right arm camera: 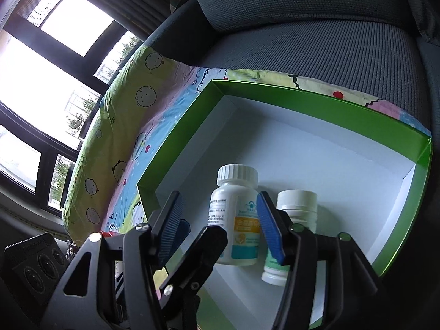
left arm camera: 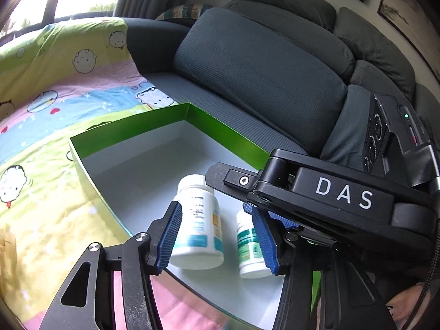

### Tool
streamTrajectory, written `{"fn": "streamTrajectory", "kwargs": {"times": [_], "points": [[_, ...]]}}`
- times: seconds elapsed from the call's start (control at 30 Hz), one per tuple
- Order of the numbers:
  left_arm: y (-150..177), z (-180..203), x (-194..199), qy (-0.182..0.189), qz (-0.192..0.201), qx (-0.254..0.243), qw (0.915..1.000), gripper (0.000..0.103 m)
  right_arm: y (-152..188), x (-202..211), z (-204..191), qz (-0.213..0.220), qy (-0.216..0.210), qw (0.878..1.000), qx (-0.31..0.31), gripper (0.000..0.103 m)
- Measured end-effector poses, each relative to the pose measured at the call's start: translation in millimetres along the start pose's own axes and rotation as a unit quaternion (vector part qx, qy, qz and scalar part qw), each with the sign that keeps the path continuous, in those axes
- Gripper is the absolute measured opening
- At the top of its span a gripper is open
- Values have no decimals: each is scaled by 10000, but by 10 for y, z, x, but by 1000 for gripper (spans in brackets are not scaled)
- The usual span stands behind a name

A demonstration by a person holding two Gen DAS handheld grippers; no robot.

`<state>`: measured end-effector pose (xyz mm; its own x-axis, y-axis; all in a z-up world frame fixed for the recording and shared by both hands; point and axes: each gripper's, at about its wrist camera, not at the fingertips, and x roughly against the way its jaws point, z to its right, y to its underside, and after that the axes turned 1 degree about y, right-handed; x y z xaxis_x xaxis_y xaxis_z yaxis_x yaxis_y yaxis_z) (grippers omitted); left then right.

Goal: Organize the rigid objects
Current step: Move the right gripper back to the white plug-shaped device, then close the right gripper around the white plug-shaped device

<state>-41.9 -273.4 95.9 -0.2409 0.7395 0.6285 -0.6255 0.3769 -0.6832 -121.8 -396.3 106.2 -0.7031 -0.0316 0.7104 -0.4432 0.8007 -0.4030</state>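
A green box (left arm camera: 225,134) with a white floor lies on a cartoon blanket. Two white pill bottles lie in it: a larger one with an orange and teal label (left arm camera: 198,220) and a smaller one with a green label (left arm camera: 249,244). My left gripper (left arm camera: 217,236) is open, its blue pads on either side of the larger bottle without gripping it. In the right wrist view the larger bottle (right arm camera: 236,214) and the smaller bottle (right arm camera: 294,209) lie in the box (right arm camera: 398,134). My right gripper (right arm camera: 220,225) is open just above them, and the left gripper's finger crosses in front.
The box sits on a colourful cartoon blanket (left arm camera: 55,115) spread over a grey sofa seat (left arm camera: 220,104). Dark grey back cushions (left arm camera: 261,63) rise behind it. The right gripper's black body (left arm camera: 343,192) reaches over the box's near right part. A bright window (right arm camera: 41,68) stands to the left.
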Motion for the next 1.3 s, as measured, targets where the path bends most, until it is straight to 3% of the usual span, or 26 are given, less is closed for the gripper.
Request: {"fn": "streamTrajectory", "kwargs": {"times": [0.2, 0.27, 0.4, 0.5, 0.6, 0.83, 1.07, 1.3], "points": [[0, -138, 347, -229, 315, 166, 9991, 64, 45, 43, -169, 145, -225, 9993, 265, 68], [3, -236, 486, -404, 431, 305, 9978, 68, 78, 60, -258, 220, -340, 9983, 408, 74], [70, -499, 805, -815, 750, 641, 9918, 71, 151, 11, -488, 183, -557, 9953, 769, 76], [131, -715, 1052, -1102, 926, 943, 9851, 72, 218, -54, -672, 97, -646, 9925, 1030, 77], [190, -912, 1309, -1360, 1071, 1145, 9782, 80, 300, -121, -835, 7, -751, 9894, 1242, 84], [410, -1293, 1877, -2146, 1351, 1505, 9555, 82, 527, -282, -1168, -274, -915, 9803, 1728, 85], [715, -1746, 2103, -2344, 1319, 2123, 9395, 86, 722, -489, -1424, -751, -1207, 9692, 2013, 86], [970, -2073, 1945, -2353, 853, 2467, 9362, 86, 990, -827, -1688, -1495, -1443, 9528, 2213, 86]]}}
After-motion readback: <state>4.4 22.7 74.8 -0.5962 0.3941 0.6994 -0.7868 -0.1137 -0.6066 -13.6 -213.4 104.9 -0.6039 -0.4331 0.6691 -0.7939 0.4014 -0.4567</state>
